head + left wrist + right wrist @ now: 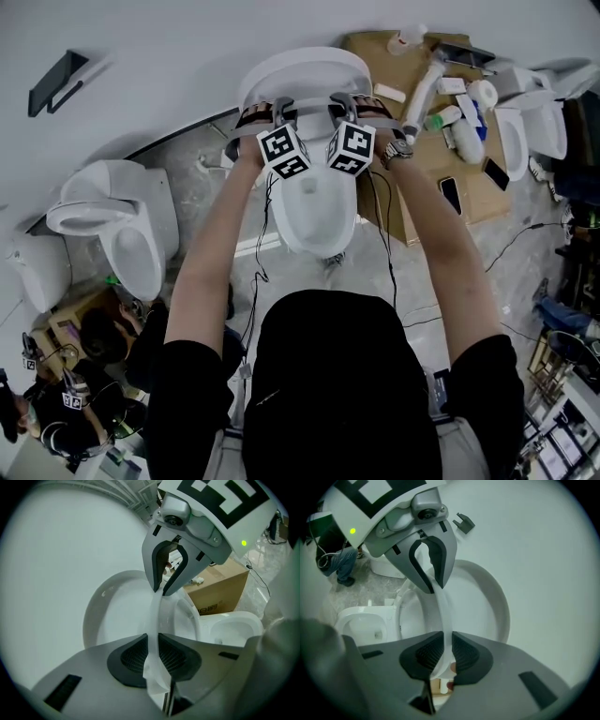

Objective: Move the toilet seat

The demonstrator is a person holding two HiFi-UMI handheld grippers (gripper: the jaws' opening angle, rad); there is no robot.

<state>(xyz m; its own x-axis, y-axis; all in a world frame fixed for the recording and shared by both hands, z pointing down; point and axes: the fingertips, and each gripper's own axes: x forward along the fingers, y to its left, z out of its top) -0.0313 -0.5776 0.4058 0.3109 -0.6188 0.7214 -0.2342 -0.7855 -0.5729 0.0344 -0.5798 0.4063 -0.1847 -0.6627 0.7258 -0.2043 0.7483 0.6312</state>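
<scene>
The white toilet seat [302,67] stands raised against the wall above its bowl [317,220]. Both grippers hold the seat's front rim side by side. In the head view my left gripper [278,111] and right gripper [343,105] reach up to it, marker cubes toward me. In the left gripper view the ribbed pads [133,654] press on the thin white seat edge [154,616], left gripper [152,651] shut on it. In the right gripper view the right gripper [446,653] clamps the same seat edge [443,609]. Each view shows the other gripper further up the rim.
A second toilet [122,234] stands at the left, a third toilet [530,127] at the far right. Flattened cardboard [427,159] with bottles and a phone lies right of the bowl. Cables run over the floor. A black bracket [56,80] hangs on the wall. A person crouches at the lower left [89,352].
</scene>
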